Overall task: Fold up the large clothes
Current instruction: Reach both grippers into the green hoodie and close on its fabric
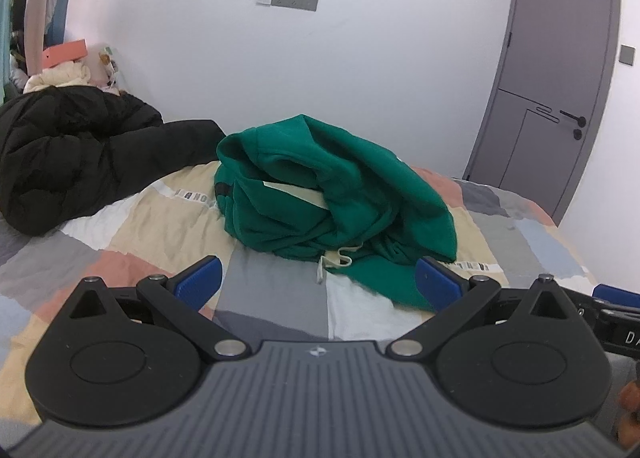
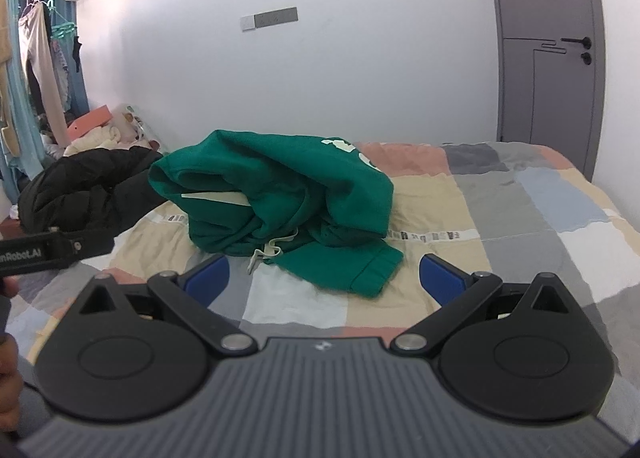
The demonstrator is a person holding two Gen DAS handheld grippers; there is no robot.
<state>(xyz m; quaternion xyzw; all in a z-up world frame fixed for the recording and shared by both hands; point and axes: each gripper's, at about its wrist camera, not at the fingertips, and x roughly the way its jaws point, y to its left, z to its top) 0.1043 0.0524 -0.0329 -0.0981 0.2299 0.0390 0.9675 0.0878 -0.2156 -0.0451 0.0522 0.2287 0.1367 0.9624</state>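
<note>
Left wrist: our left gripper (image 1: pixel 318 278) spread, ready for crumpled green hoodie (image 1: pixel 332 194).
Right wrist: our right gripper (image 2: pixel 324 276) spread, empty, near cuff.

My right tongs (image 2: pixel 324 278) hang spread wide, gripping nothing, just short of the crumpled green hoodie (image 2: pixel 280 198) on the patchwork bed (image 2: pixel 520 210); a black jacket (image 2: pixel 92 186) lies left of the hoodie.

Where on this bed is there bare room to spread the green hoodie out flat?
The quilt lies bare right of the green hoodie toward the door, and in front of it, before both open hand-held grippers. The left side is crowded: the black puffer jacket touches the hoodie, with more clothes piled behind.
</note>
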